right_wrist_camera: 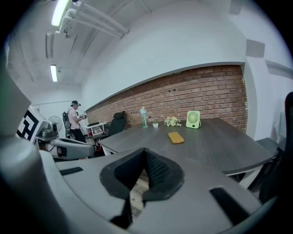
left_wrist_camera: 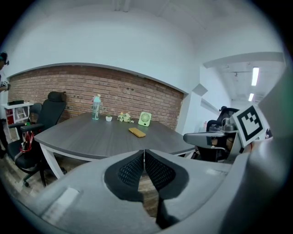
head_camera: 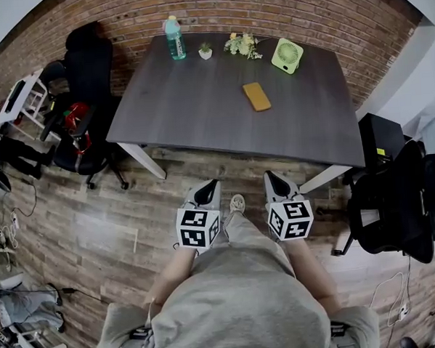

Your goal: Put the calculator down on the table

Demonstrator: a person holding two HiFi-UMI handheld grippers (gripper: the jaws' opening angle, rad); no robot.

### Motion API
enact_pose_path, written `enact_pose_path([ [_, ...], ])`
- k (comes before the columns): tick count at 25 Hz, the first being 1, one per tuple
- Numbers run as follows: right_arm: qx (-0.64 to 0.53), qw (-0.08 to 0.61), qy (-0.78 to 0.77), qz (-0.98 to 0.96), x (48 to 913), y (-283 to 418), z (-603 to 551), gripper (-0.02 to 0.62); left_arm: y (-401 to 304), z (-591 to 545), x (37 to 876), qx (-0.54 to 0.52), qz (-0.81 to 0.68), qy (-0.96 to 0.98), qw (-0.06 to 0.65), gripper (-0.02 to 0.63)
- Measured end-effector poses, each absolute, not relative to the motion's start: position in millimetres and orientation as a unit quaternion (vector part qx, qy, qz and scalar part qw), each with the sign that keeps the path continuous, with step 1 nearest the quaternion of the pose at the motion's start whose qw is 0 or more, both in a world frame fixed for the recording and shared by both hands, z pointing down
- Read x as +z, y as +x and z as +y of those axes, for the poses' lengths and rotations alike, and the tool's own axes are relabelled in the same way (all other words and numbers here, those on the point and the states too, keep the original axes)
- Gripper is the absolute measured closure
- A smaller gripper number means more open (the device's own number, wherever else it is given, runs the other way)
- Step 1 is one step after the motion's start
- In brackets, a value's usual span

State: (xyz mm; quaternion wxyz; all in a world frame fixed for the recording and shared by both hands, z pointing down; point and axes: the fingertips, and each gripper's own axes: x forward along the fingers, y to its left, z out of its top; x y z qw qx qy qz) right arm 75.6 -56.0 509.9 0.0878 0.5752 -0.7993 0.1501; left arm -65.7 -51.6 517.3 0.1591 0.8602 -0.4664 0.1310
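The yellow calculator [head_camera: 256,96] lies flat on the dark grey table [head_camera: 200,112], right of its middle and apart from both grippers. It also shows in the left gripper view [left_wrist_camera: 137,132] and the right gripper view [right_wrist_camera: 176,137]. My left gripper [head_camera: 209,183] and right gripper [head_camera: 270,175] hang side by side over the wooden floor, short of the table's near edge. Both point toward the table. The left gripper [left_wrist_camera: 144,153] has its pads pressed together with nothing between them. The right gripper [right_wrist_camera: 145,153] is likewise shut and empty.
Along the table's far edge stand a water bottle [head_camera: 174,38], a small white pot [head_camera: 205,52], a bunch of flowers [head_camera: 243,44] and a green fan [head_camera: 288,55]. Black office chairs sit at the left [head_camera: 86,104] and right [head_camera: 393,204]. A person [right_wrist_camera: 73,119] stands far off.
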Motion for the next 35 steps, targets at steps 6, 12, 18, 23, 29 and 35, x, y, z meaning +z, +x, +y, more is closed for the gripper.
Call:
enact_pose_path([
  [6,0.150,0.083,0.572,-0.802,506,73,-52,0.594,-68,-48,515,0.132,-0.469,0.859,0.159,0.584],
  [12,0.147,0.084,0.571,-0.804,505,74,-49,0.595,-66,-44,514,0.131,-0.467,0.861,0.155,0.584],
  [18,0.143,0.083,0.570,-0.805,502,76,-49,0.595,-61,-44,514,0.132,-0.465,0.861,0.155,0.584],
  [23,0.142,0.079,0.570,-0.805,500,76,-47,0.595,-61,-43,513,0.131,-0.464,0.862,0.155,0.584],
  [29,0.140,0.073,0.573,-0.804,496,77,-47,0.595,-59,-42,513,0.132,-0.460,0.864,0.157,0.584],
  [35,0.140,0.070,0.576,-0.803,497,77,-46,0.595,-59,-42,515,0.129,-0.456,0.866,0.158,0.584],
])
